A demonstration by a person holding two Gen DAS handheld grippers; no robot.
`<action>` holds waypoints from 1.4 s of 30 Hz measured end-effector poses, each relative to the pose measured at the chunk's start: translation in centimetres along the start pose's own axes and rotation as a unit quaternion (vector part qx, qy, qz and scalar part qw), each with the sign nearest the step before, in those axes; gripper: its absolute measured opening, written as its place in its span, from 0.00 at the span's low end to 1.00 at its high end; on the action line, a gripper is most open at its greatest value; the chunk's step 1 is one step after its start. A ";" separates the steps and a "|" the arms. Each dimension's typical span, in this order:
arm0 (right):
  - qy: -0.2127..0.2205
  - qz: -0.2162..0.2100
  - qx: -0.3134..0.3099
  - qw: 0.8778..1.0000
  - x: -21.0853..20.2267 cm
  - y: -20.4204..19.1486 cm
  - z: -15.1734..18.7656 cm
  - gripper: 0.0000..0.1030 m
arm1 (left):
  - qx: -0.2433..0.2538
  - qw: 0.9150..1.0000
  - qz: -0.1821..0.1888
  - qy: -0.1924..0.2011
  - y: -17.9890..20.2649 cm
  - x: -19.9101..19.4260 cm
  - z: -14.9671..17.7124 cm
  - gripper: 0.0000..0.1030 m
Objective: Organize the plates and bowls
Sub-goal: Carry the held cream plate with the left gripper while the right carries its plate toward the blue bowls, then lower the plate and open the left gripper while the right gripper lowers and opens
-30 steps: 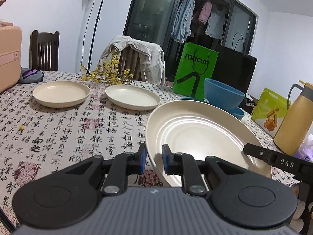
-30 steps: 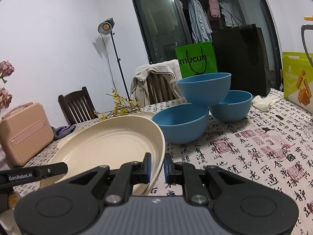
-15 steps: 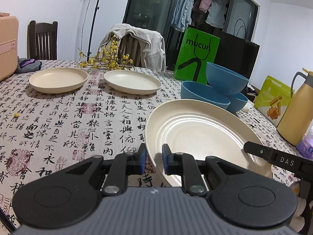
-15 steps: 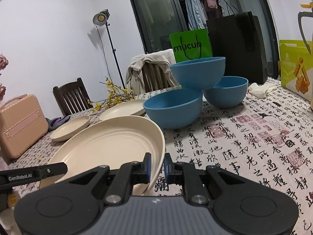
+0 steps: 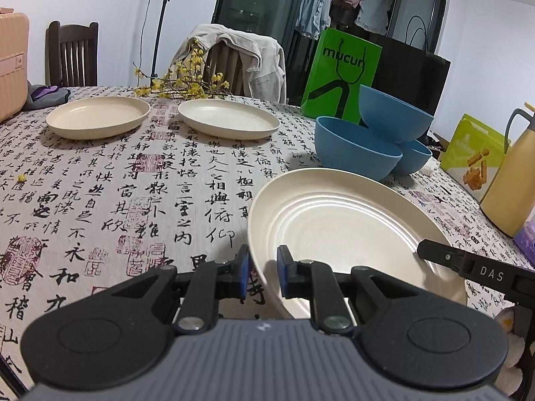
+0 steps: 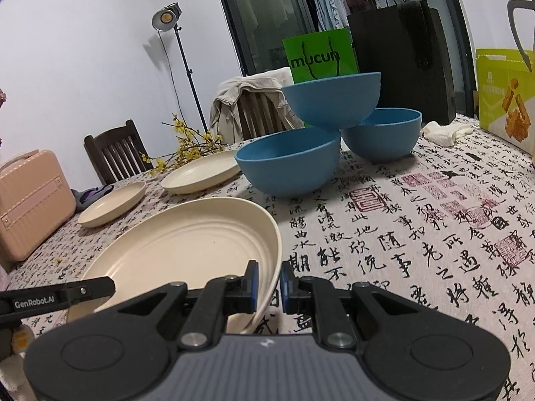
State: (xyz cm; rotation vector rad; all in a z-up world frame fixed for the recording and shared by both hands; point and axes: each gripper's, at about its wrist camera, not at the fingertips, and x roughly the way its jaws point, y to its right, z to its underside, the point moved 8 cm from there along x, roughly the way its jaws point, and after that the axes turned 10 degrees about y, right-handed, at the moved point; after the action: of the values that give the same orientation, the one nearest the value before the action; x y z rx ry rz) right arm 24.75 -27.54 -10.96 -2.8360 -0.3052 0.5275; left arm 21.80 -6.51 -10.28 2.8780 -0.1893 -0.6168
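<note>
Over the tablecloth — both tongs clamping large plate.

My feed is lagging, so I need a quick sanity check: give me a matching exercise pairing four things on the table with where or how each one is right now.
Things:
1. large cream plate
2. top blue bowl
3. yellow flower sprig
4. yellow thermos jug

States:
A. lying at the table's far edge, behind the two small plates
B. perched on two other bowls
C. rim clamped by both tools
D. standing upright at the right side

Pairs: 1-C, 2-B, 3-A, 4-D

Cream plates (blue bowls)
</note>
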 end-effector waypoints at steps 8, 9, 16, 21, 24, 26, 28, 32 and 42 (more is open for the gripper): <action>-0.009 0.003 0.003 1.000 0.3 0.5 0.5 0.13 | 0.002 1.000 0.000 -0.011 0.0 0.5 0.5 0.16; -0.010 0.003 0.004 1.000 0.3 0.6 0.6 0.13 | 0.002 1.000 -0.001 -0.012 0.0 0.5 0.6 0.16; -0.016 0.004 0.005 1.000 0.5 0.8 0.9 0.13 | -0.001 1.000 -0.001 -0.021 0.0 0.8 1.1 0.16; -0.018 0.005 0.006 1.000 0.6 0.9 1.1 0.13 | -0.002 1.000 -0.001 -0.025 0.0 1.0 1.3 0.16; -0.020 0.006 0.008 1.000 0.7 0.9 1.2 0.13 | -0.003 1.000 -0.001 -0.028 -0.1 1.1 1.4 0.16; -0.022 0.006 0.007 1.000 0.8 1.0 1.3 0.13 | -0.004 1.000 -0.001 -0.030 -0.1 1.2 1.5 0.16; -0.023 0.006 0.008 1.000 0.9 1.0 1.4 0.13 | -0.003 1.000 -0.002 -0.030 -0.1 1.2 1.6 0.16; -0.026 0.006 0.008 1.000 1.0 1.0 1.6 0.13 | -0.002 1.000 -0.003 -0.030 -0.1 1.2 1.6 0.16; -0.030 -0.001 0.015 0.999 1.3 1.2 1.5 0.15 | -0.001 1.000 -0.001 -0.030 -0.1 1.3 1.6 0.18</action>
State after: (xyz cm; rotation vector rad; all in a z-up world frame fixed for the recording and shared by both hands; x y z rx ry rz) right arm 25.50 -28.03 -13.08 -2.7937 -0.3074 0.6134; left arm 22.33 -6.88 -12.21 2.8599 -0.1931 -0.7049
